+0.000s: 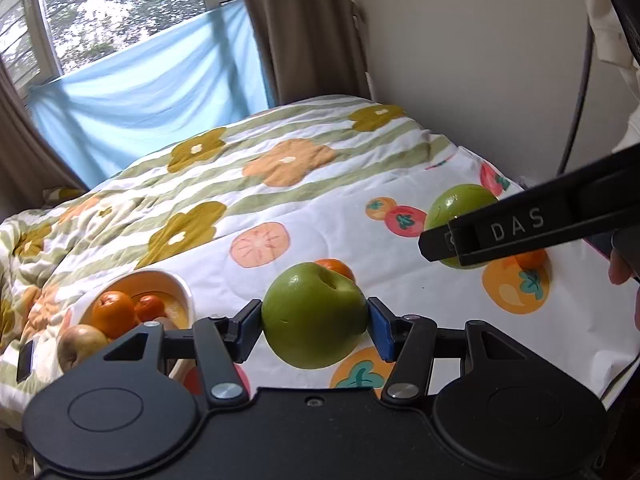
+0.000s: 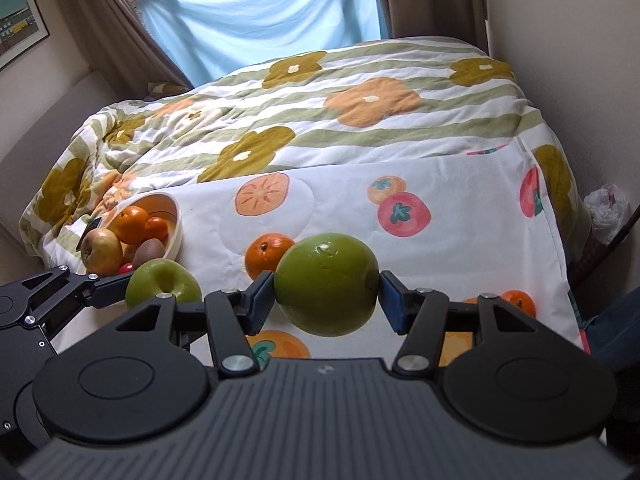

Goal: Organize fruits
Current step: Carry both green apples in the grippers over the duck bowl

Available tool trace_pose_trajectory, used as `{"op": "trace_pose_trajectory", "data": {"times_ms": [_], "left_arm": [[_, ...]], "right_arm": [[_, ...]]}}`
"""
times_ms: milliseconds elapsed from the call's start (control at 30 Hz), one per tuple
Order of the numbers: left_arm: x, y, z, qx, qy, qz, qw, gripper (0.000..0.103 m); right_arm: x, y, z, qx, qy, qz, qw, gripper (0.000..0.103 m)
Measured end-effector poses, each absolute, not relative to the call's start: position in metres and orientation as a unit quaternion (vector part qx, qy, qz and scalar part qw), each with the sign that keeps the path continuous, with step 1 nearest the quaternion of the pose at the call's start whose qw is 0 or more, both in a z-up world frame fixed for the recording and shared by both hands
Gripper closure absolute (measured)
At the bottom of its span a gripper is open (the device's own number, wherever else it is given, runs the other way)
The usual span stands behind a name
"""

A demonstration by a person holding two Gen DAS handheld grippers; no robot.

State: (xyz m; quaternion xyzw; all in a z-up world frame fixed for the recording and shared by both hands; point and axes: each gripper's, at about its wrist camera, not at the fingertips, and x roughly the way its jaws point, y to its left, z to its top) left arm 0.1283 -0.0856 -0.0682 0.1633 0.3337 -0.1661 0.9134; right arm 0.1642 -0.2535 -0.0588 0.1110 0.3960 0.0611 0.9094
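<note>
Blue fingers [image 1: 248, 330] of the left gripper [image 1: 315, 326] clamp a green apple [image 1: 314, 316] above the fruit-print sheet [image 1: 400, 280]; the right gripper [image 2: 326, 298] clamps a rounder green fruit [image 2: 326, 284]. Its arm reads "DAS" in the left view. Only the right view shows a framed picture [image 2: 18, 20], a bowl [image 2: 176, 220] of fruit at left, and two loose oranges [image 2: 266, 256].

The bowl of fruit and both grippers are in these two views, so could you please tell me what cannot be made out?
- Bowl, left wrist view: its near side is hidden by the left gripper.
- Small red fruit, right wrist view: too small to identify.
- Right gripper's green fruit, left wrist view: partly covered by that gripper's black finger.
</note>
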Motion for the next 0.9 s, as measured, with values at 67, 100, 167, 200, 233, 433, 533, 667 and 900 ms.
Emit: {"op": "trace_pose_trajectory", "data": {"times_ms": [67, 100, 167, 200, 233, 433, 533, 667, 900], "left_arm": [[0.126, -0.073, -0.060, 0.152, 0.333, -0.142, 0.920, 0.043], [0.126, -0.068, -0.057, 0.148, 0.332, -0.133, 0.922, 0.043], [0.127, -0.054, -0.050, 0.138, 0.331, -0.113, 0.927, 0.043], [0.128, -0.048, -0.047, 0.133, 0.330, -0.104, 0.929, 0.043], [0.129, -0.042, -0.045, 0.128, 0.329, -0.096, 0.931, 0.043], [0.147, 0.001, -0.036, 0.111, 0.327, -0.054, 0.937, 0.043], [0.162, 0.020, -0.037, 0.102, 0.330, -0.040, 0.938, 0.043], [0.185, 0.041, -0.044, 0.100, 0.336, -0.030, 0.936, 0.043], [0.232, 0.063, -0.071, 0.102, 0.357, -0.038, 0.928, 0.043]], "right_arm": [[0.166, -0.243, -0.054, 0.106, 0.392, 0.077, 0.911, 0.032], [0.167, -0.238, -0.051, 0.103, 0.390, 0.086, 0.911, 0.032], [0.171, -0.224, -0.046, 0.097, 0.384, 0.105, 0.912, 0.032], [0.173, -0.218, -0.043, 0.094, 0.382, 0.113, 0.912, 0.032], [0.176, -0.211, -0.041, 0.091, 0.380, 0.120, 0.913, 0.032], [0.198, -0.171, -0.032, 0.079, 0.373, 0.153, 0.912, 0.032], [0.213, -0.153, -0.030, 0.074, 0.372, 0.162, 0.911, 0.032], [0.236, -0.133, -0.037, 0.072, 0.379, 0.167, 0.908, 0.032], [0.278, -0.106, -0.058, 0.073, 0.397, 0.162, 0.900, 0.032]]}}
